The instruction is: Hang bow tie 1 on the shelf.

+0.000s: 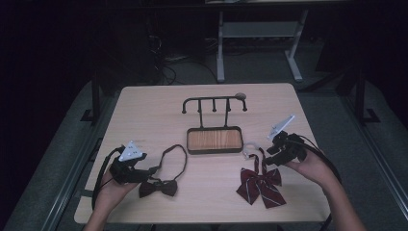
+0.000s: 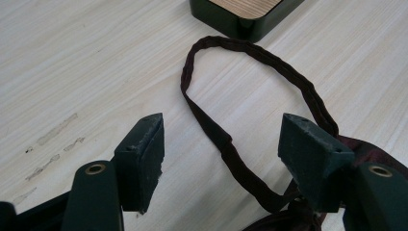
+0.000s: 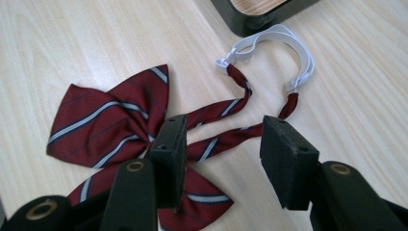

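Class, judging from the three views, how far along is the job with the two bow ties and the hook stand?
Done: nothing; the hook stand holds no tie. In hand: the right gripper has open jaws over the striped red bow tie strap, not pinching it; the left gripper is open at the dark bow tie loop. Left: probably lifting both, which lie flat on the table.

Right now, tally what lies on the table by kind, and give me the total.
Bow ties: 2, a dark brown fabric bow tie with a matching neck loop and a dark red striped bow tie with a white elastic strap.
Racks: 1, a black metal hook rack on a wood-topped tray base.
Total: 3 things on the light wooden table.
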### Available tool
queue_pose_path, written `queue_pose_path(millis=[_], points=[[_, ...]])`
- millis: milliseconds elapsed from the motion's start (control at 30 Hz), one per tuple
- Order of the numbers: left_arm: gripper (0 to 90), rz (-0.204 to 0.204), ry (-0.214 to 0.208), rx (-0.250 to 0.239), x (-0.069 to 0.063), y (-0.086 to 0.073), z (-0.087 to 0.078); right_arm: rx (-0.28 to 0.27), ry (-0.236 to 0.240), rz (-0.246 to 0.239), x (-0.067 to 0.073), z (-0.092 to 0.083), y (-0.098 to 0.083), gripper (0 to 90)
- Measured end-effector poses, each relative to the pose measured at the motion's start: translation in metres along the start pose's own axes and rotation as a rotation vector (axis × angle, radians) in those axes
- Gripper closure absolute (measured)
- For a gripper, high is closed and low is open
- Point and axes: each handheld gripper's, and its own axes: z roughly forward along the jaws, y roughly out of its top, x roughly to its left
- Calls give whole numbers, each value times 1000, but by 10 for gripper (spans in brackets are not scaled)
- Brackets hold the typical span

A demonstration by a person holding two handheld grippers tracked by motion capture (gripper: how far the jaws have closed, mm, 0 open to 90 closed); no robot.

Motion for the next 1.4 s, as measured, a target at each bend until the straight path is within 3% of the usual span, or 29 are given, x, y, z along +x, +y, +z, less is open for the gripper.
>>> queue_pose_path(millis=[667,1100,1400], points=[[335,12,-2,3,0,1,0,78,-3,1,-25,25,26,555],[334,7,-5,-2,1,4,-1,136,-20,64,-40,44,29,571],[332,5,-6,-7,1,4,0,177,-50,81,-46,55,30,622]])
